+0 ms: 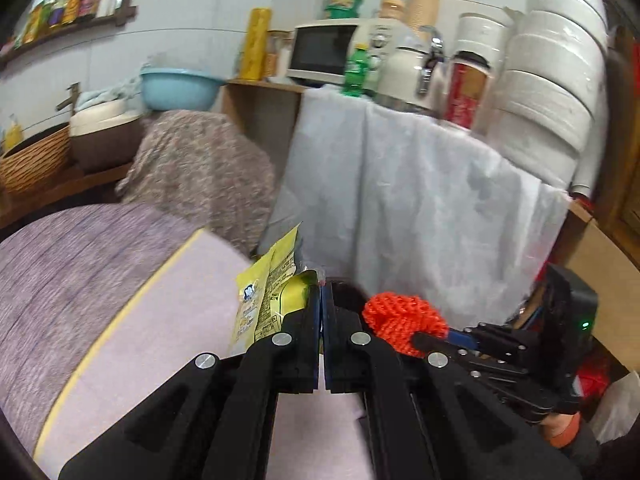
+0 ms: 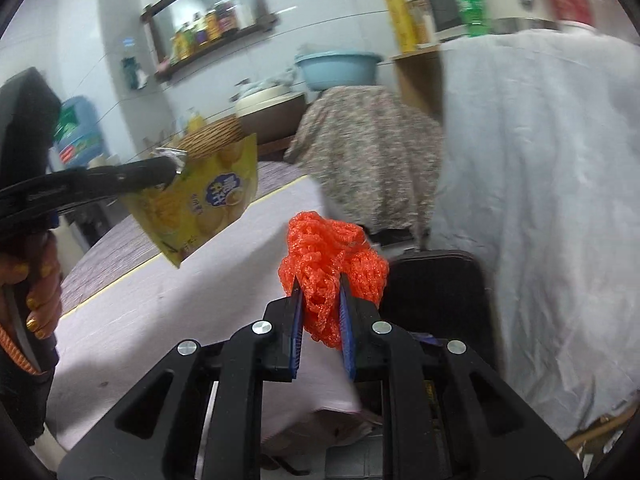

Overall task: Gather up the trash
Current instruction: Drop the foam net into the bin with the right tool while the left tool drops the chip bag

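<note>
Left tongs: the left gripper [image 1: 320, 284] sits low in the middle of the left wrist view, squeezed tight on the top edge of the yellow snack bag [image 1: 264, 292].
Yellow snack bag: in the right wrist view it hangs at the left of the frame [image 2: 204, 204], up in the air over the pale table cloth [image 2: 160, 312].
Right tongs: the right gripper [image 2: 320, 292] is low in the middle of its view, a little way apart, pinching the orange net ball [image 2: 332, 256].
Dark bin: a black thing that looks like a bin [image 2: 436, 292] sits right of the net, below the table edge. I cannot see inside it.
Step now: both bits of trash are picked up and carried in the air.
Next move: I think each piece must go over the bin mouth, then the tongs must let go. The bag is floppy, so it may catch the rim.
</note>
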Motion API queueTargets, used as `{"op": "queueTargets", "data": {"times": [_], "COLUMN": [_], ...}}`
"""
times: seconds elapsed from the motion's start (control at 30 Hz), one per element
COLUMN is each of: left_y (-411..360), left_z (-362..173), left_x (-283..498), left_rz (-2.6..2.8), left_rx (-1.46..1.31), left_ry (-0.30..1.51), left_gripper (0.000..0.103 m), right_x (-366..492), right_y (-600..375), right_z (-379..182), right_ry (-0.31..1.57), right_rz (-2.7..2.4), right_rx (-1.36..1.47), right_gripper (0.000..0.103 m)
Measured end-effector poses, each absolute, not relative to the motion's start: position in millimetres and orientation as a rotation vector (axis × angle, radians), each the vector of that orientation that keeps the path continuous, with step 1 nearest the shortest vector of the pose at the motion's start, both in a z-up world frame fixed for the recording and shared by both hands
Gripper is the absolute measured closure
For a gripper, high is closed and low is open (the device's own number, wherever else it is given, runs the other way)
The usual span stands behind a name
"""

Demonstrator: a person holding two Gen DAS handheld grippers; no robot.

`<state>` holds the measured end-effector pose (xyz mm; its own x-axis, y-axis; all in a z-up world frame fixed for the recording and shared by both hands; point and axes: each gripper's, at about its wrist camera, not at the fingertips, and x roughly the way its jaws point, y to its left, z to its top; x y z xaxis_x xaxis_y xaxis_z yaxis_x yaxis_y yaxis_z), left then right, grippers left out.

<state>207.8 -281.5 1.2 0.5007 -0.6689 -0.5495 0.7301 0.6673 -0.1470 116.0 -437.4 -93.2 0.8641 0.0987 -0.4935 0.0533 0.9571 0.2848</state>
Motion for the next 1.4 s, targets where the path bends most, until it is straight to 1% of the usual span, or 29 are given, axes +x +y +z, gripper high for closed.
{"op": "queueTargets", "data": {"times": [0.1,0.23,0.4,0.57,0.6,0.63,0.67,0.77,0.83,1.07,1.27,1.3,1.33,1.37,1.4], "left_y": [-316.8,-363.3,-404.4,-427.1,-429.5,-432.0,-433.7,-439.2,-443.3,-466.4,-481.2,-481.5,-481.3,-480.4,-480.2], "left_z": [5.6,-3.4,-40.3,-86.1,-93.1,-100.6,-105.0,-115.6,-120.0,-145.5,-168.9,-170.5,-172.2,-173.0,-173.1], "left_x": [200.4,198.8,203.1,217.4,219.6,221.9,223.5,228.6,231.7,246.8,253.6,254.1,253.9,253.8,254.2], "left_rz": [-0.917,-0.966,-0.962,-0.939,-0.935,-0.929,-0.925,-0.926,-0.919,-0.899,-0.864,-0.861,-0.858,-0.859,-0.856], "left_rx": [0.101,0.107,0.151,0.176,0.18,0.182,0.183,0.194,0.206,0.231,0.29,0.291,0.294,0.297,0.303], "left_ry": [0.624,0.66,0.735,0.836,0.852,0.87,0.88,0.9,0.909,1.009,1.053,1.053,1.055,1.056,1.053], "left_gripper": [0.101,0.101,0.101,0.101,0.101,0.101,0.101,0.101,0.101,0.101,0.101,0.1,0.095,0.088,0.084], "right_x": [112.3,123.7,147.5,166.3,167.8,172.0,173.8,174.0,164.6,129.7,112.3,110.7,108.2,105.8,103.7], "right_y": [-467.4,-502.0,-518.0,-523.7,-524.3,-525.6,-525.9,-523.4,-524.8,-521.8,-532.9,-534.9,-537.3,-539.0,-540.9], "right_z": [-103.8,-142.1,-196.6,-234.7,-240.2,-246.7,-251.6,-258.5,-258.9,-242.1,-238.2,-237.7,-237.7,-237.5,-236.8], "right_ry": [0.554,0.64,0.749,0.817,0.821,0.83,0.835,0.828,0.815,0.742,0.715,0.715,0.717,0.718,0.717], "right_rz": [-0.096,-0.176,-0.193,-0.202,-0.203,-0.205,-0.212,-0.239,-0.238,-0.337,-0.403,-0.413,-0.423,-0.435,-0.449], "right_rx": [0.28,0.327,0.388,0.438,0.448,0.459,0.46,0.452,0.472,0.45,0.432,0.432,0.428,0.421,0.416], "right_gripper": [0.086,0.086,0.086,0.086,0.083,0.077,0.069,0.052,0.049,0.047,0.047,0.047,0.046,0.045,0.044]}}
